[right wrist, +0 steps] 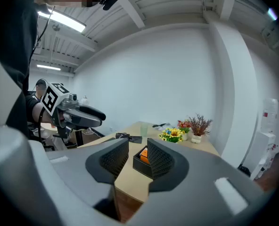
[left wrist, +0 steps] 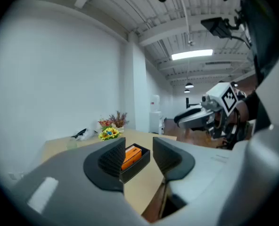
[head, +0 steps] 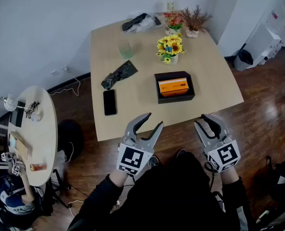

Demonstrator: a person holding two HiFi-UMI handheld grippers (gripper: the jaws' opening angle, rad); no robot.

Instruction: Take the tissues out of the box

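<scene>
A: How do we hold the two tools?

B: Our left gripper [head: 153, 120] has its jaws spread with only air between them. Our right gripper [head: 200, 120] is parted too, by a narrower gap, and grips nothing. Both hang just at the near edge of the table [head: 133, 121], side by side and apart from each other.

A: And where is the thing we are after?

B: The black box [head: 175, 99] sits ahead of both tools, off to the right of the left one and off to the left of the right one. It is apart from both sets of tips. Looking along the left jaws, we see it framed in the gap, beyond the tips. Along the right jaws it shows the same way, partly behind the right-hand jaw.

A: Is anything in it?

B: The orange tissue pack [head: 173, 86] lies flat inside, below the rim.

A: What else do we have around the tools?

B: A phone [head: 110, 102] lies ahead and to the left of the left gripper, with a crumpled black bag [head: 119, 74] just past it. The sunflowers [head: 170, 46] stand beyond the box, farther from both tools.
</scene>
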